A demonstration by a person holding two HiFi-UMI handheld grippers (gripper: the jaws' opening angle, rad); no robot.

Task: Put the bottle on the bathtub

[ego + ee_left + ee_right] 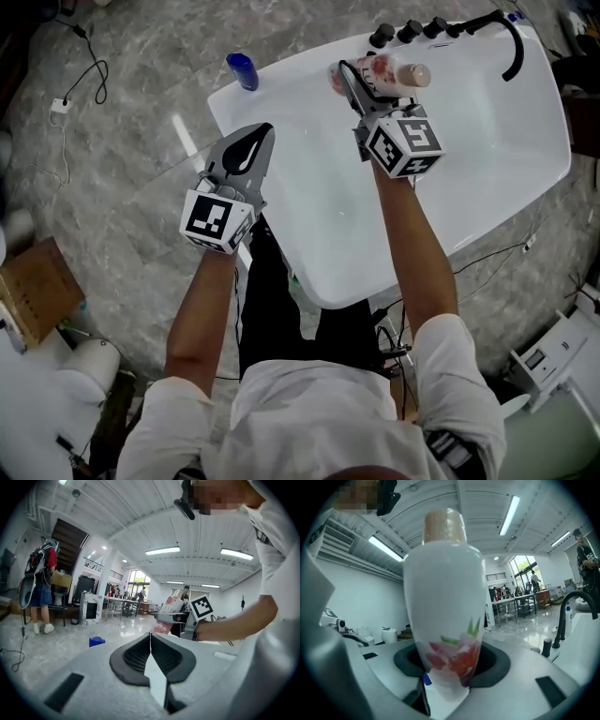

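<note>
A blue container is sitting on the bathtub's far-left rim. Arm outstretched, the right gripper is clamping the bottle near black knobs; the left gripper is hovering closed, empty.

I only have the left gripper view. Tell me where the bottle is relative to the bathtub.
Observer: In the head view, the bottle is at the bathtub's far rim, just in front of the row of black knobs. I can't tell whether it touches the rim.
Operator: Confirm the grip.
Observer: In the right gripper view, the right gripper is shut on the bottle's flowered lower end.
Operator: Report where my left gripper is.
Observer: In the head view, the left gripper is at the tub's left edge, well apart from the bottle.
</note>
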